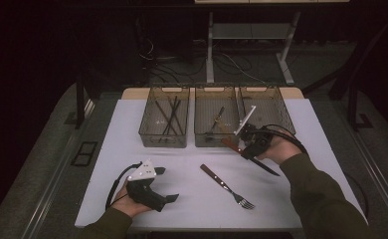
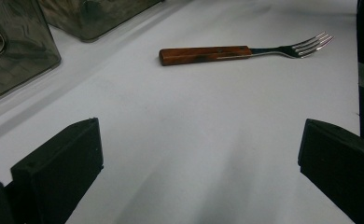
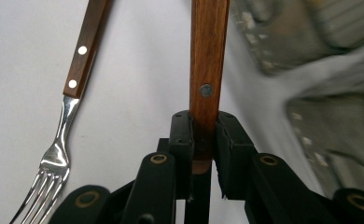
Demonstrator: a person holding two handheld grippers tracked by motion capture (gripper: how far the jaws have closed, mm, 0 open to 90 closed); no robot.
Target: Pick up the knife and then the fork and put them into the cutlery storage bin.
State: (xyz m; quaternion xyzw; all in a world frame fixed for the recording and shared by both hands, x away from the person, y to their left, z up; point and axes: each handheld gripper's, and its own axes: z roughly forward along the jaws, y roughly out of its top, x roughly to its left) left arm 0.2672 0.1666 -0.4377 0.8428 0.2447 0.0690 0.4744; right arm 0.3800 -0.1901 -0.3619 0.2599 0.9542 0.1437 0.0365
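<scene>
The table (image 1: 132, 199) was covered by a white sheet; bare wood showed only along the far edge. Three see-through mesh bins stood side by side at the far side. The left bin (image 1: 164, 117) held several dark sticks. The middle bin (image 1: 216, 117) held one piece of cutlery. The right bin (image 1: 267, 112) was partly hidden. A wooden-handled fork (image 1: 227, 186) lay alone on the sheet, nearer the front, tines toward the near right.

Both grippers were black: the left gripper (image 1: 168, 184) carried a grey three-cornered plate and a black cable, the right gripper (image 1: 246, 153) had brass-coloured rivets. Sleeves were dark olive.
</scene>
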